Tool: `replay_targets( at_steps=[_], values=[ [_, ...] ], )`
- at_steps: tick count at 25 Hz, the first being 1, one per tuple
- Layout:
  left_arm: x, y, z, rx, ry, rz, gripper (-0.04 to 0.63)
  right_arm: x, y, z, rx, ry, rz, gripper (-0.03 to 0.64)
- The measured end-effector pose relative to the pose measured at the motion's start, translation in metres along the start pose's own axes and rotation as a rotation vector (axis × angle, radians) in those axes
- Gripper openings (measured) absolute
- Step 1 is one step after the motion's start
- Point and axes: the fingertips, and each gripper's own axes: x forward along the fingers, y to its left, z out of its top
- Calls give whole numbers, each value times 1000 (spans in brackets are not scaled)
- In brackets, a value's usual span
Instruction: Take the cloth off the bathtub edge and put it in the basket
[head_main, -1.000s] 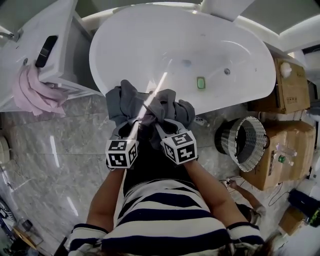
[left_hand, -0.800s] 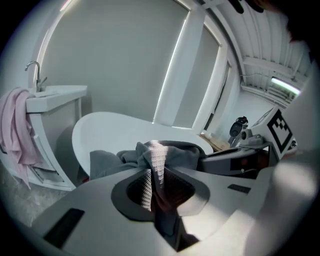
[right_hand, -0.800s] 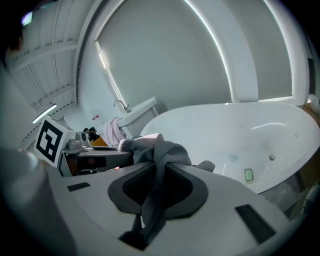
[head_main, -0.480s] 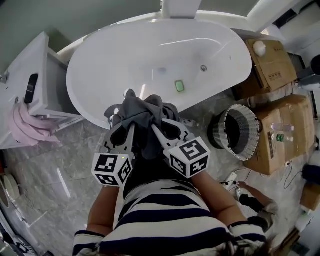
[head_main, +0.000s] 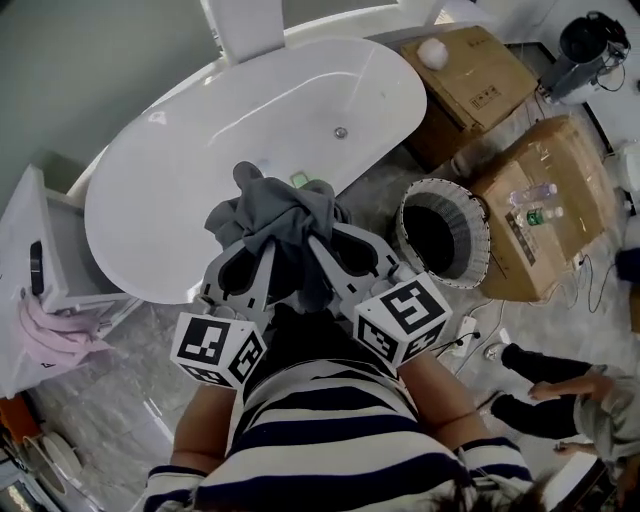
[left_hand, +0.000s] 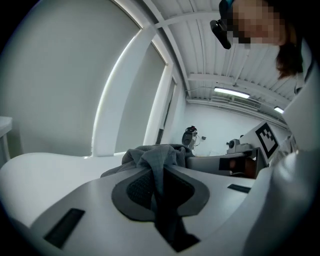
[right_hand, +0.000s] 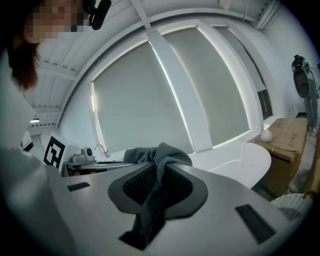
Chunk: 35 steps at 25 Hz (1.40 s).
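1. The bunched grey cloth (head_main: 285, 212) is clamped by the left tongs (head_main: 268, 248) and the right tongs (head_main: 318, 248) together.
2. It is seen over the bathtub (head_main: 180, 190) edge, with the basket (head_main: 478, 258) at its 3 o'clock.

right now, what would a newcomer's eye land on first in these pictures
First comes the bunched grey cloth in the middle of the head view, lifted and pinched by both the left gripper and the right gripper. Behind it lies the big white bathtub. On the floor to the right stands the open basket, next to the cardboard boxes.
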Motion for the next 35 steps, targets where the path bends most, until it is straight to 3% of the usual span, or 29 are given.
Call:
replay_targets(
  at_steps=[19, 35],
  values=[
    [162, -235, 10, 91, 22, -493, 52, -196, -179, 53, -16, -220, -440, 72],
    [263, -359, -19, 210, 153, -848, 52, -292, -296, 37, 102, -279, -820, 72]
  ],
)
